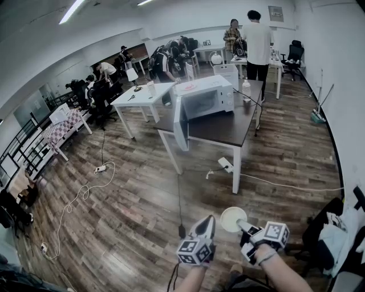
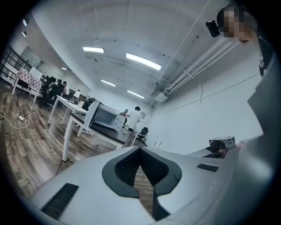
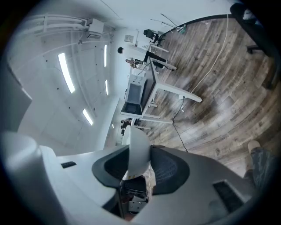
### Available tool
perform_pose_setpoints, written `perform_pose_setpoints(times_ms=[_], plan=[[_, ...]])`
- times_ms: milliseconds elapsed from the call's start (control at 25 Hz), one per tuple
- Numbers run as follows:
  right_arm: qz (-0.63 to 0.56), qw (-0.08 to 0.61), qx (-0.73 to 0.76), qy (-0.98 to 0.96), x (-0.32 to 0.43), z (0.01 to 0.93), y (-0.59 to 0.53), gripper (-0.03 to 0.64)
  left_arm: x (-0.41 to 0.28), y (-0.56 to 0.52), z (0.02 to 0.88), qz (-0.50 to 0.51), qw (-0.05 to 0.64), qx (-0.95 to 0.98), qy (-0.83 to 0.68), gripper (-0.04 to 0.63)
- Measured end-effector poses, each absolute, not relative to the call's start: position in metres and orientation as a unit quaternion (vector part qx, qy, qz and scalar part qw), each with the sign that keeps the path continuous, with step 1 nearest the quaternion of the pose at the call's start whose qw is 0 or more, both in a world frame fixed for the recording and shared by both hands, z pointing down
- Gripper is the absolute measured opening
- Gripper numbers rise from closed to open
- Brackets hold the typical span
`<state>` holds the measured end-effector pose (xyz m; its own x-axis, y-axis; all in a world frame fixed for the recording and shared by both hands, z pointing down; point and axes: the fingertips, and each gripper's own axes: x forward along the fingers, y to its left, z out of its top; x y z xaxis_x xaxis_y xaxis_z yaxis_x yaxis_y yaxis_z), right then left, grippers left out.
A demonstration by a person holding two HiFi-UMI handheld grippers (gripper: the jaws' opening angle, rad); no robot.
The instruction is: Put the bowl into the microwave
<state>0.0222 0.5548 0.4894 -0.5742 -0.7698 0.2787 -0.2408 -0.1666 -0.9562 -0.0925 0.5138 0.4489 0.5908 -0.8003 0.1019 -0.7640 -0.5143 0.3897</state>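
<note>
The right gripper [image 1: 244,226] has its jaws clamped on the rim of the white bowl [image 1: 231,218], low at 5 o'clock. The left gripper [image 1: 204,227] has its jaws together, empty. The microwave [image 1: 206,100], door open, sits on the dark table [image 1: 228,130] toward 12 o'clock.

Bright, even light fills the room from ceiling strips [image 1: 71,10] at the upper left of the head view. The strips burn out to plain white in both gripper views. Shadows are soft and faint, and lie mostly under the table [image 1: 228,128]. The floor [image 1: 137,217] carries a pale sheen in patches. All three pictures bulge like a fisheye, so walls and boards curve towards the edges. Both gripper views have black corners. Close to the lens, the left gripper [image 2: 140,151] at the bottom of its view and the bowl [image 3: 138,149] look soft, and the far desks are small and hazy.
</note>
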Motion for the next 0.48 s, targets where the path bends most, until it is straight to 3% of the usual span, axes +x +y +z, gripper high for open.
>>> perform_pose_setpoints(times_ms=[480], plan=[[-0.633,0.170,-0.428,0.622,0.028,0.499,0.534,0.141,-0.079,0.500,0.465,-0.035,0.202,0.869,-0.450,0.012]])
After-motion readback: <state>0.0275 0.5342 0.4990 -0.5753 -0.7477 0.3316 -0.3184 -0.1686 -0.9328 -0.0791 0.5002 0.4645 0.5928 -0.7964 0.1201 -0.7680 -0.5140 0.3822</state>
